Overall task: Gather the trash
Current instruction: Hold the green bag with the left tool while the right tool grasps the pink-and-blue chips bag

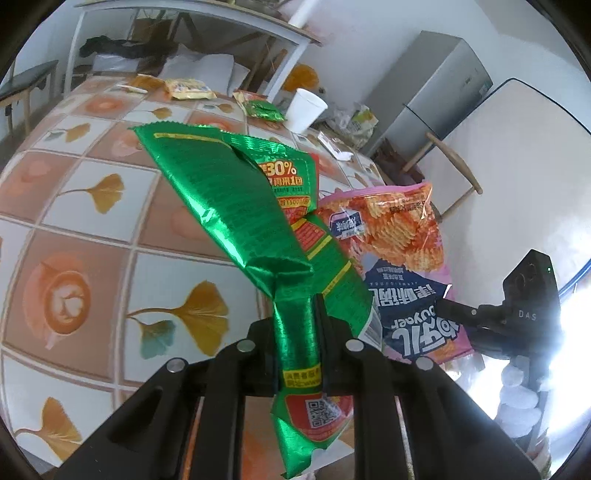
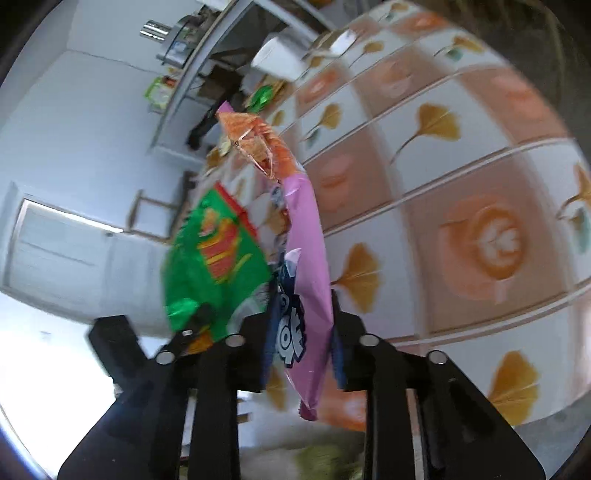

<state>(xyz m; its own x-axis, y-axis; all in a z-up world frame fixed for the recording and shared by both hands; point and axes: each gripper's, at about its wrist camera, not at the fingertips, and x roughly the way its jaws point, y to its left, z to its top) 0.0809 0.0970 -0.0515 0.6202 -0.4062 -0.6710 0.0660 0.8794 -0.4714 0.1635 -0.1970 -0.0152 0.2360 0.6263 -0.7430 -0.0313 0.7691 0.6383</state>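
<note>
My left gripper (image 1: 299, 332) is shut on a shiny green snack wrapper (image 1: 236, 206) and holds it up above the tiled table (image 1: 85, 206). My right gripper (image 2: 301, 332) is shut on a pink and orange chip bag (image 2: 306, 236), also lifted off the table. In the left wrist view the chip bag (image 1: 391, 236) hangs just right of the green wrapper, with the right gripper (image 1: 491, 321) beside it. In the right wrist view the green wrapper (image 2: 218, 258) hangs left of the chip bag, blurred.
At the table's far end lie a yellow wrapper (image 1: 190, 88), a small green wrapper (image 1: 264, 110), a white paper cup (image 1: 306, 110) and more packets (image 1: 354, 122). A wooden chair (image 1: 450, 166) and a grey fridge (image 1: 439, 85) stand beyond the table. A shelf unit (image 1: 192, 33) stands behind.
</note>
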